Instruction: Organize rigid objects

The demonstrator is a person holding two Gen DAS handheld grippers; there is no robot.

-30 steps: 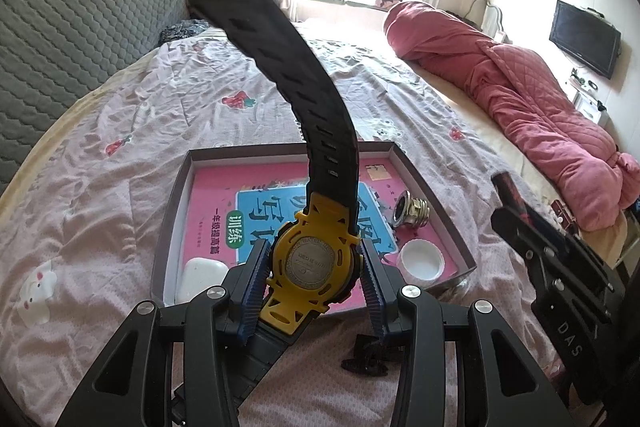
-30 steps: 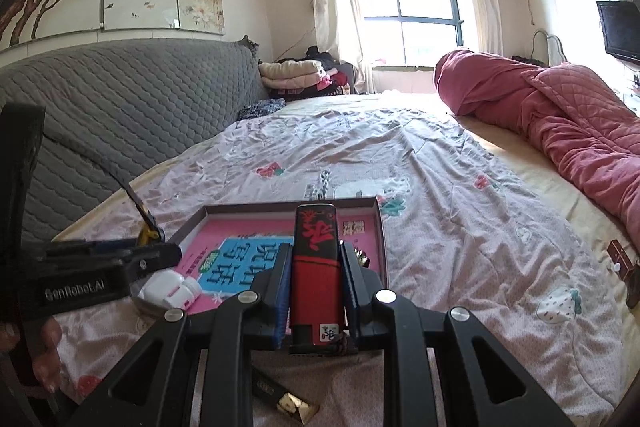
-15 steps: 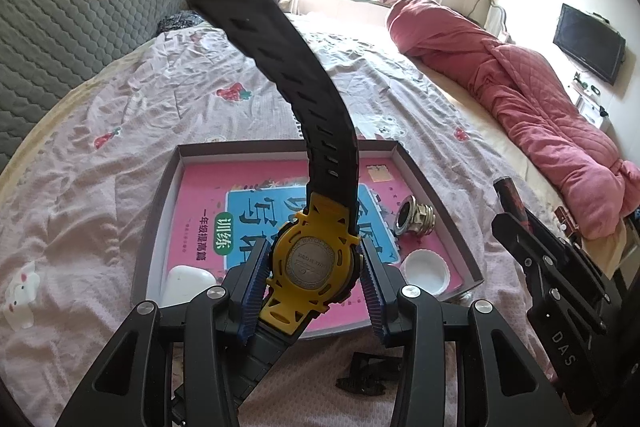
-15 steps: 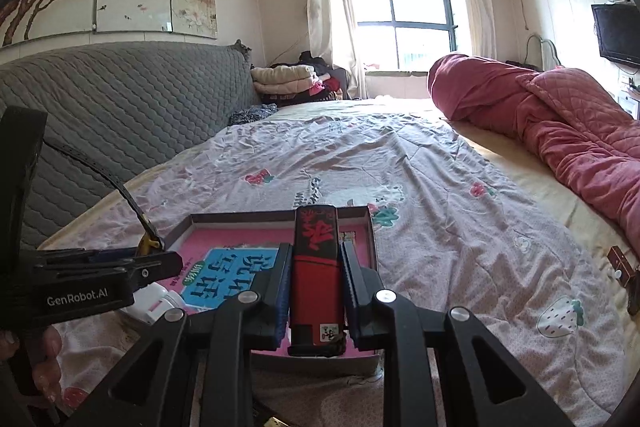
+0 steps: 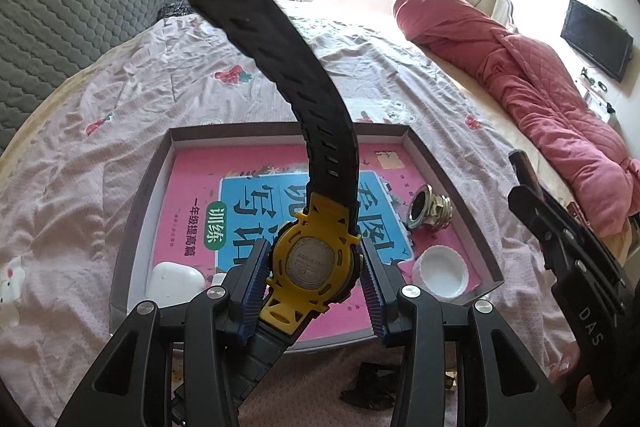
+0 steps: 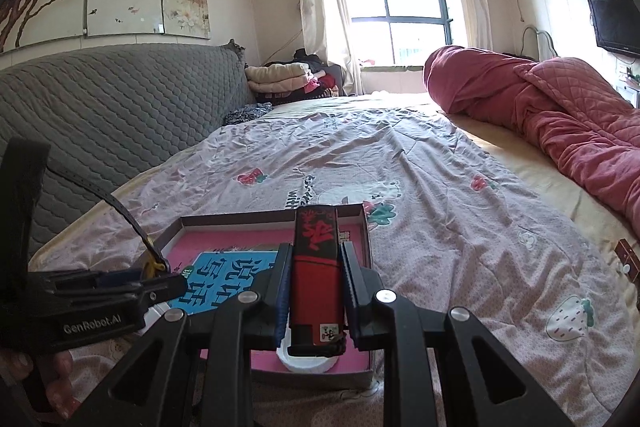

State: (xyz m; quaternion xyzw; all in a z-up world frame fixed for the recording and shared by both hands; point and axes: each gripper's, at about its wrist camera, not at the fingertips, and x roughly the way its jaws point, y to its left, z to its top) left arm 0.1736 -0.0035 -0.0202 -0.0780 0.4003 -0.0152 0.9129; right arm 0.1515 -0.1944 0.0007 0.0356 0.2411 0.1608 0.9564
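Observation:
My left gripper (image 5: 314, 259) is shut on a yellow-backed wristwatch (image 5: 312, 263) whose black strap (image 5: 280, 39) arches up toward the camera. It hangs over the near half of a shallow brown box (image 5: 140, 203) lined with a pink booklet. My right gripper (image 6: 315, 259) is shut on a red and black lighter (image 6: 316, 267), held upright over the box's right side (image 6: 366, 239). The left gripper (image 6: 120, 291) also shows at the left of the right wrist view. In the left wrist view the right gripper (image 5: 568, 243) stands at the right edge.
Inside the box lie a white earbud case (image 5: 174, 281), a white cap (image 5: 442, 269) and a metal threaded fitting (image 5: 428, 213). A black scrap (image 5: 372, 387) lies on the floral bedsheet before the box. A red quilt (image 6: 560, 119) is heaped at the right, a grey headboard (image 6: 120, 107) at the left.
Both grippers have drifted forward and lower over the box, which now sits closer and larger in each view. Their grips on the watch and the lighter are unchanged.

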